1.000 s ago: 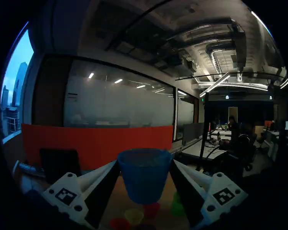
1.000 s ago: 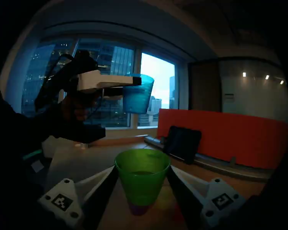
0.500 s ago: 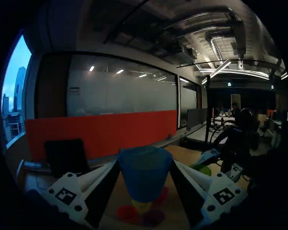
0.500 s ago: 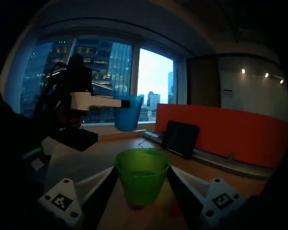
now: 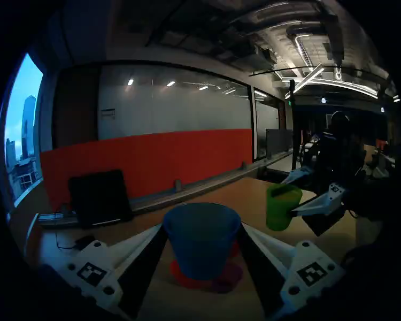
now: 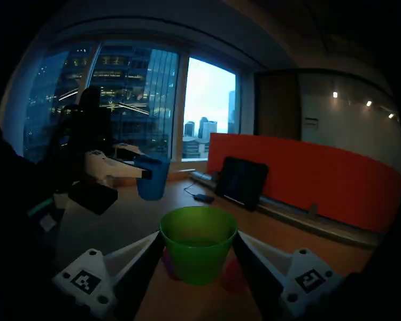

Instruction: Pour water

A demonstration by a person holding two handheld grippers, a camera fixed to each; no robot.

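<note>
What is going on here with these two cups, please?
A person holds a gripper in each hand over a wooden table. The left gripper is shut on a blue cup, the right gripper on a green cup that seems to hold a little liquid. Both cups are upright and apart; nothing is being poured at this moment.

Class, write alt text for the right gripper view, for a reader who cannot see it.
The right gripper grips a green cup upright over a wooden table. Farther left, the left gripper holds a blue cup, with city windows and an orange panel behind.
</note>
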